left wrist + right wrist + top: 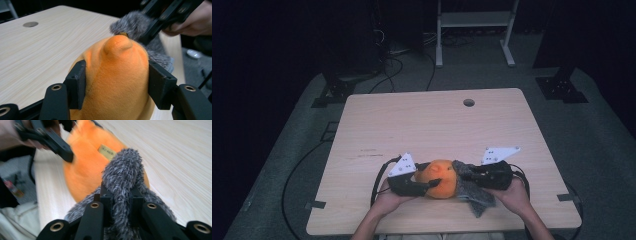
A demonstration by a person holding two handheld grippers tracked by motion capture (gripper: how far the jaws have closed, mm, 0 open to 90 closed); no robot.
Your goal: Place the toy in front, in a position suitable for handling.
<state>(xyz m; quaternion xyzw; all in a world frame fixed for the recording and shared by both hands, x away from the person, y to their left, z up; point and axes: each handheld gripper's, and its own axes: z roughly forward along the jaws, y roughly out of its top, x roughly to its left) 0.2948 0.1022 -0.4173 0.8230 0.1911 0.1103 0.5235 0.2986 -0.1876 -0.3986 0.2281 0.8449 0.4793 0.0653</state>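
Note:
An orange plush toy [439,178] lies near the table's front edge, with a grey furry piece [472,192] attached on its right side. My left gripper [424,182] comes in from the left and is shut on the orange body [117,75], its pads [78,82] pressing into both flanks. My right gripper [464,175] comes in from the right and is shut on a tuft of the grey fur [123,175]. A small tan label [108,151] shows on the orange plush [85,167]. The grey fur [132,23] sits behind the orange bump.
The light wooden table [427,120] has a round cable hole [469,102] near its far edge. Cables trail from both grippers off the front. A white frame stand [474,20] and black stand bases are on the dark floor beyond.

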